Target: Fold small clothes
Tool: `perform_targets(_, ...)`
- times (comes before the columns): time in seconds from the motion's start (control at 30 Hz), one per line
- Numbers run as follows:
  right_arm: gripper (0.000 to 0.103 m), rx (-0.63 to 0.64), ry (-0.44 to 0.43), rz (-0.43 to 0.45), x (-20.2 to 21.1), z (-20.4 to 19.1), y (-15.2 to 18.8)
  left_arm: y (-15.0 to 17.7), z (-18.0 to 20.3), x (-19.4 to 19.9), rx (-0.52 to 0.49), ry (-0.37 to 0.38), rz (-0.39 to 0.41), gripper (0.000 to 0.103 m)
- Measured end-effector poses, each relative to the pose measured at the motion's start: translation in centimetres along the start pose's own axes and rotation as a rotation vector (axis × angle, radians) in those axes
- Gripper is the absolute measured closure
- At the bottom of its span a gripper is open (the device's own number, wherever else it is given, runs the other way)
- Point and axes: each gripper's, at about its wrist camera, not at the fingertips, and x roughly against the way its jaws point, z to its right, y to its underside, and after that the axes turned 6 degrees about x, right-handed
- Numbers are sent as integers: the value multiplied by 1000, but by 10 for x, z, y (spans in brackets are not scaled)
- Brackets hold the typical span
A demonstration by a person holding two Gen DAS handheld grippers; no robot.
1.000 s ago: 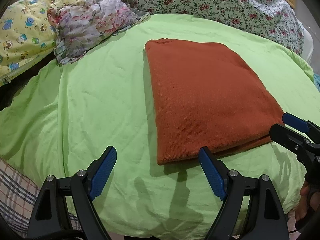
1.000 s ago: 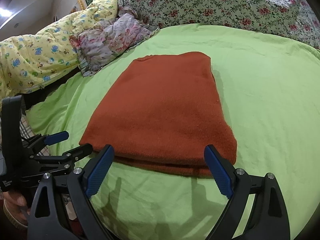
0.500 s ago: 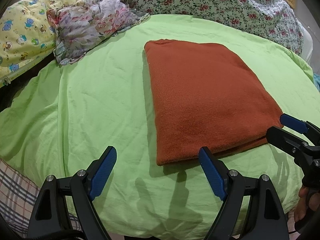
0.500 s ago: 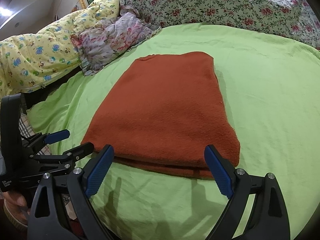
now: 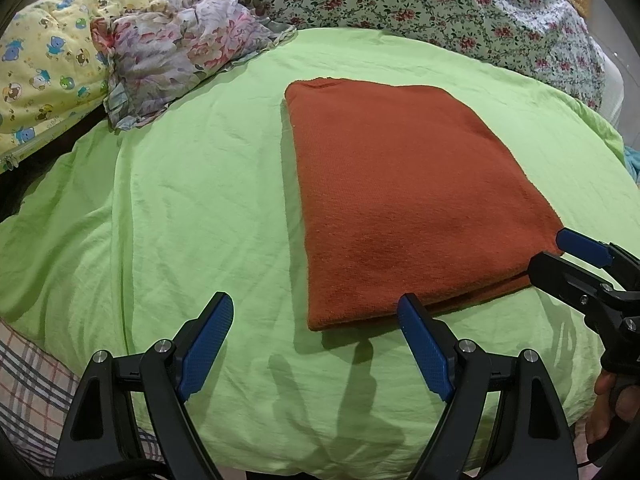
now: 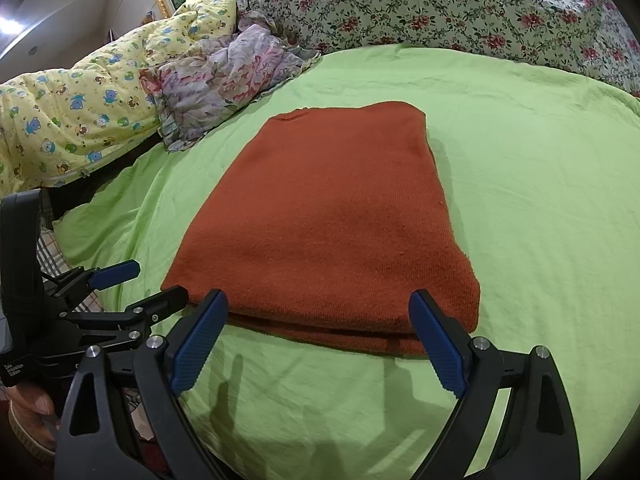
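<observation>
A rust-orange knitted garment lies folded flat in a neat rectangle on the green bedsheet; it also shows in the right wrist view. My left gripper is open and empty, just short of the garment's near left corner. My right gripper is open and empty, its jaws straddling the garment's near edge without touching it. The right gripper also shows at the right edge of the left wrist view, and the left gripper at the left of the right wrist view.
A crumpled floral cloth lies at the back left beside a yellow cartoon-print quilt. A flowered blanket runs along the back. A plaid fabric hangs below the bed's near edge.
Both grippers have crept slightly forward toward the garment's near edge. The garment has not moved and both grippers stay open.
</observation>
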Motion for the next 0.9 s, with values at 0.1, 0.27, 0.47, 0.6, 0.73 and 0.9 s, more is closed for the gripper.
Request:
perform_targets(0.1, 11, 0, 0, -1, 0, 0, 0, 0, 0, 0, -3, 2, -1, 18)
perform_targets(0.27, 11, -5, 0, -2, -1, 1, 1, 0, 0, -2, -2, 7, -3, 18)
perform_targets(0.47, 11, -1, -1, -1, -1, 1, 1, -1, -1, -2, -2, 12, -2, 18)
perform_targets(0.6, 11, -5, 0, 0, -1, 0, 1, 0, -1, -2, -1, 12, -3, 18)
perform_targets(0.73, 11, -4, -2, -1, -1, 0, 2, 0, 0, -2, -2, 13, -3, 18)
perform_targets(0.9, 11, -6, 0, 0, -1, 0, 1, -2, 0, -1, -8, 11, 2, 18)
